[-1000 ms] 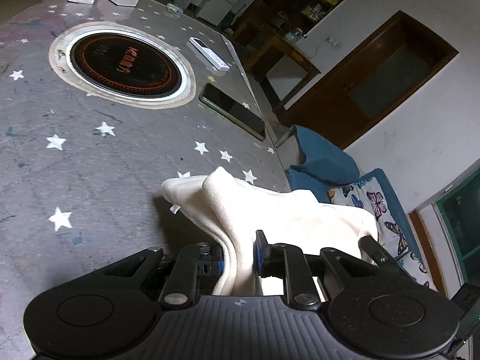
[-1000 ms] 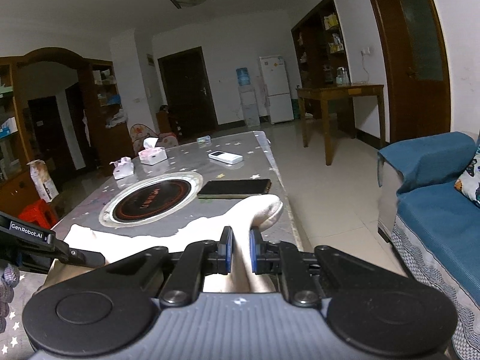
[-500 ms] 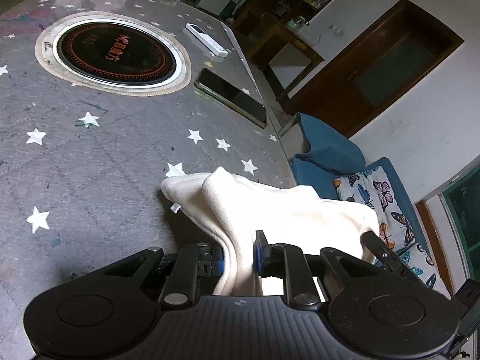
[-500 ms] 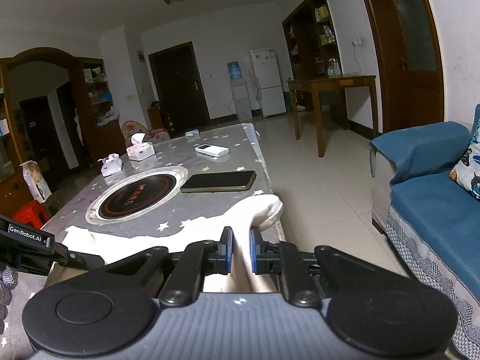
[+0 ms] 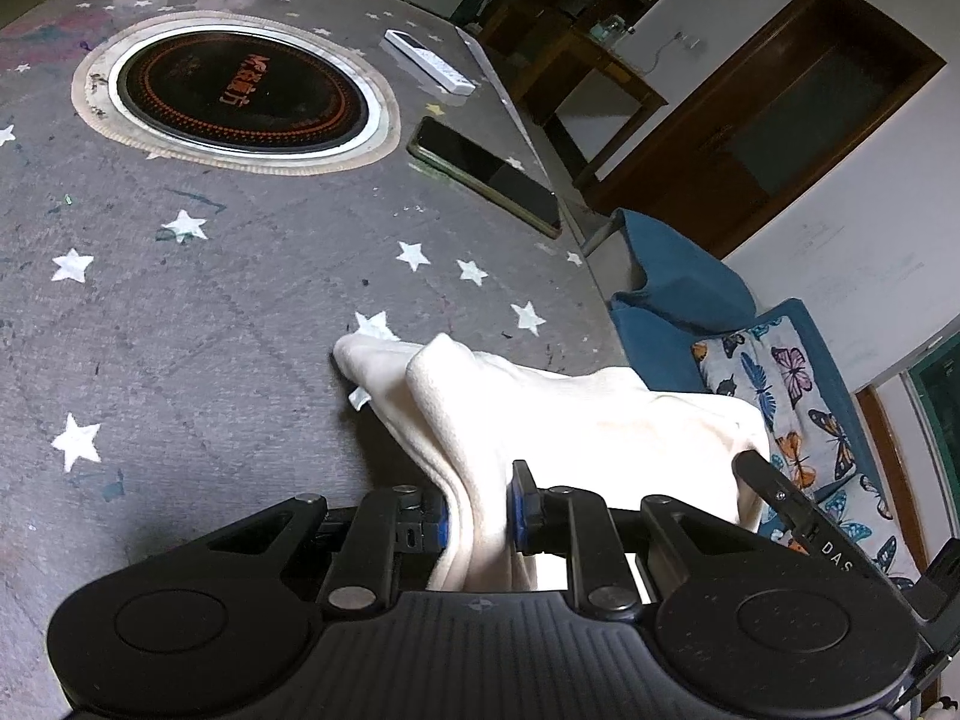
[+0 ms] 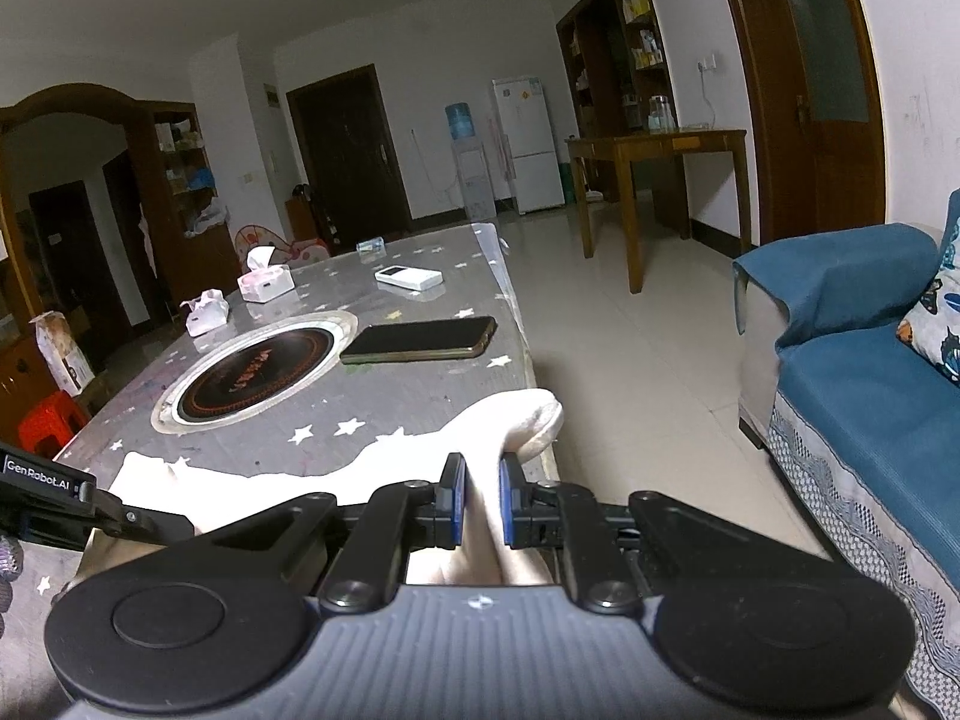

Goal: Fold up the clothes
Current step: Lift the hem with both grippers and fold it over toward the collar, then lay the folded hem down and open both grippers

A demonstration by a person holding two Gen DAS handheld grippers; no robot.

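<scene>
A cream-white garment (image 5: 540, 414) lies bunched at the near right corner of the grey star-patterned table (image 5: 228, 300). My left gripper (image 5: 478, 510) is shut on a fold of it, and the cloth rises between the blue pads. In the right wrist view the same garment (image 6: 480, 426) stretches left across the table edge. My right gripper (image 6: 477, 504) is shut on its other end. The left gripper's arm (image 6: 72, 504) shows at the left edge of that view.
A round black induction plate (image 5: 240, 90) is set in the table. A dark phone (image 5: 486, 174) and a white remote (image 5: 429, 60) lie beyond the garment. Two tissue boxes (image 6: 264, 282) stand at the far end. A blue sofa (image 6: 870, 396) is to the right.
Both grippers keep their hold on the garment. The views shift slightly: the table drew nearer, then receded a little in the left wrist view. The cloth's shape is almost unchanged.
</scene>
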